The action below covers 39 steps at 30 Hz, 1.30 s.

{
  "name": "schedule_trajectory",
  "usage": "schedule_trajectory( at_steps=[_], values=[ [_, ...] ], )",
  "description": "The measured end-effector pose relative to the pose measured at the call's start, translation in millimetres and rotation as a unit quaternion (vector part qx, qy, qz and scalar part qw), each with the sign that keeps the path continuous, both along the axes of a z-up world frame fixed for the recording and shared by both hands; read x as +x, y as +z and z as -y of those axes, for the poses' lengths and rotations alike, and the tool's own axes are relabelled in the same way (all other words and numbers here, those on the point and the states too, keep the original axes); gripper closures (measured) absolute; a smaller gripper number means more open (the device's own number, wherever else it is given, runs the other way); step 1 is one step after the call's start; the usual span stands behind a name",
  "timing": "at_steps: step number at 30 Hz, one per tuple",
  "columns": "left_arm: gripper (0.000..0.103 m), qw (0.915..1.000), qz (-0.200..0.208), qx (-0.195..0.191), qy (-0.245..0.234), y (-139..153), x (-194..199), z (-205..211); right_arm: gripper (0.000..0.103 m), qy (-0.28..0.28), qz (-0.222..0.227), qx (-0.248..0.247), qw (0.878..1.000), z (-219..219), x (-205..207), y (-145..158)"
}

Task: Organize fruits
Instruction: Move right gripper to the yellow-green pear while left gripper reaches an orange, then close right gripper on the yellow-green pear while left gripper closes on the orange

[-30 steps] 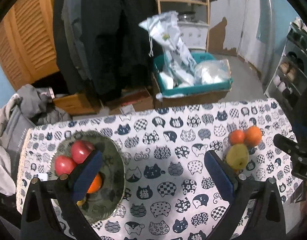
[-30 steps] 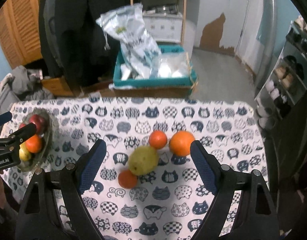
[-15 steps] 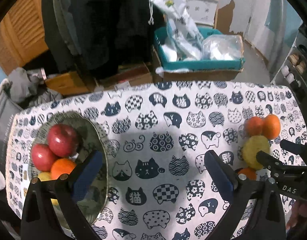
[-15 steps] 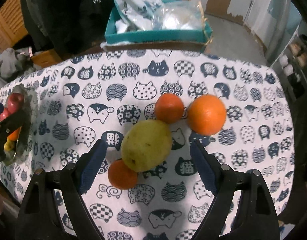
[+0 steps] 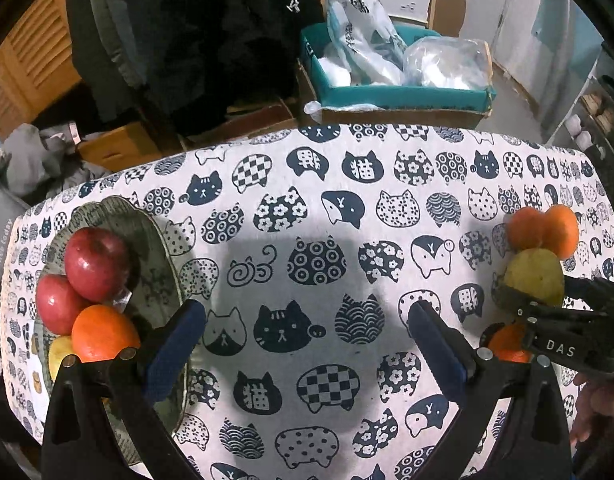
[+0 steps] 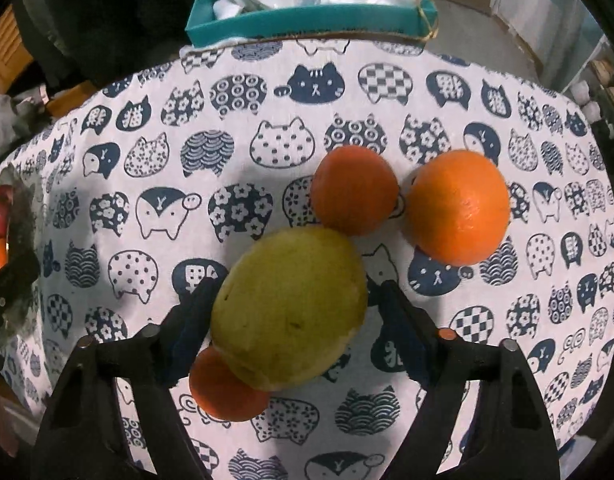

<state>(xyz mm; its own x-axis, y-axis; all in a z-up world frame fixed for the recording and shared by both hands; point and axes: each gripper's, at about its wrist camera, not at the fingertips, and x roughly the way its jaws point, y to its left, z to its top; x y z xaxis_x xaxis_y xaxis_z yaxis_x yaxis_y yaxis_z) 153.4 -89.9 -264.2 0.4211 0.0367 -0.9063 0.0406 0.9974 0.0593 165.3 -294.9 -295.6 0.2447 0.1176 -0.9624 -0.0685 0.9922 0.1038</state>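
On the cat-print tablecloth lies a yellow-green pear [image 6: 291, 308] with a small orange [image 6: 353, 190], a bigger orange [image 6: 459, 206] and another small orange [image 6: 227, 392] around it. My right gripper [image 6: 293, 296] points down over the pear. Its jaws are closing with the pear between them, and a thin gap shows at the right pad [image 6: 391, 300]. At the table's left a grey-green bowl [image 5: 147, 232] holds two red apples [image 5: 95, 262], an orange [image 5: 103, 332] and a yellow fruit. My left gripper [image 5: 307, 340] hangs open over bare cloth beside the bowl.
Behind the table's far edge stands a teal box [image 5: 395, 92] stuffed with plastic bags. Dark clothes [image 5: 207, 40] hang behind it on the left. A heap of grey cloth [image 5: 31, 160] lies off the table's left corner, and shelves line the right wall.
Both grippers have come down closer to the table. The right one has dropped over the pear, and its jaws have narrowed around it. The left one stays open.
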Motion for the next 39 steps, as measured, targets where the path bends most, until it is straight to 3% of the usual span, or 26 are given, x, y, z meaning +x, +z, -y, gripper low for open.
schedule_trajectory(
  at_steps=[5, 11, 23, 39],
  values=[
    [0.001, 1.0, -0.005, -0.001, -0.008, -3.6, 0.2, 6.6, 0.035, -0.006, -0.015, 0.025, 1.0, 1.4, 2.5, -4.9],
    [0.001, 0.9997, -0.001, -0.005, -0.023, 0.8, -3.4, 18.1, 0.035, -0.008, 0.001, 0.019, 1.0, 1.9, -0.6, -1.6],
    [0.001, 0.9964, -0.025, -0.048, -0.065, -5.6, -14.3, 64.0, 0.035, -0.03, 0.05, 0.004, 0.998, 45.0, -35.5, 33.3],
    [0.001, 0.989, -0.066, -0.051, -0.122, -34.2, -28.6, 129.5, 0.035, -0.079, 0.047, 0.007, 0.996, 109.6, -80.5, 27.3]
  ],
)
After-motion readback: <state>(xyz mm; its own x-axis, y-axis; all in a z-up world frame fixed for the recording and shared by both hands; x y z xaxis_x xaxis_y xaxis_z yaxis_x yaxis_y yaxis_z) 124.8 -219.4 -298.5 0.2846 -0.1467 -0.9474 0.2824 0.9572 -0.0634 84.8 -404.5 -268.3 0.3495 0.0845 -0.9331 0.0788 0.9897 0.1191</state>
